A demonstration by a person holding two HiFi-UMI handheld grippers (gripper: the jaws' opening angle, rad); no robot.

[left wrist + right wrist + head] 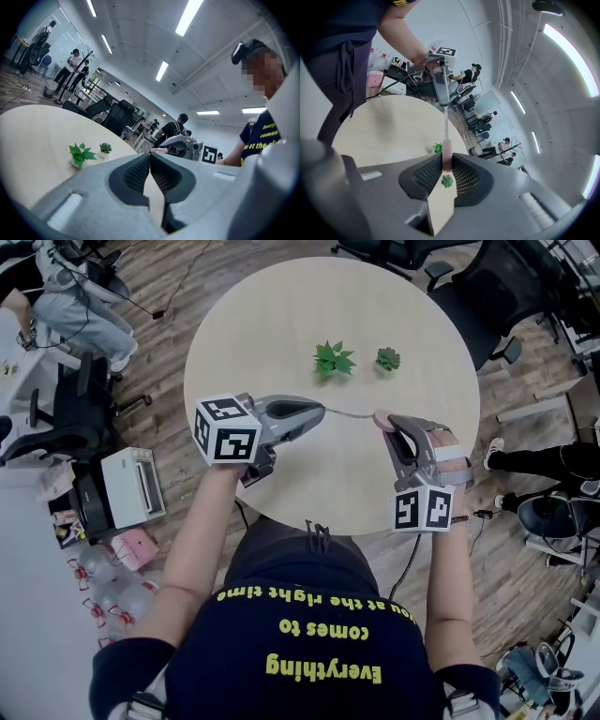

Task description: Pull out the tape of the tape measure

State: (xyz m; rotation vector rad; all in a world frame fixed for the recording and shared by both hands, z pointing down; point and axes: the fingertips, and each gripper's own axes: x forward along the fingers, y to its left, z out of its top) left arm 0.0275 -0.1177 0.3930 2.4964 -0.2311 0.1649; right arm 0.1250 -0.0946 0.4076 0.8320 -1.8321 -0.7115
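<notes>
A small pink tape measure (382, 418) sits between the jaws of my right gripper (386, 424), which is shut on it above the round table (272, 315). In the right gripper view the pink case (446, 158) shows pinched at the jaw tips. A thin length of tape (351, 412) runs from it leftward to my left gripper (322, 409), which is shut on the tape's end. In the right gripper view the tape (445, 125) stretches up to the left gripper (441, 93). The left gripper view shows its jaws (150, 158) pressed together, with the pink case (159, 150) beyond.
Two small potted plants (333, 359) (388, 358) stand on the table's far part. Black office chairs (487, 287) ring the far side. A white printer (133, 486) and bottles (112, 587) lie on the floor at left. A seated person (75, 306) is at top left.
</notes>
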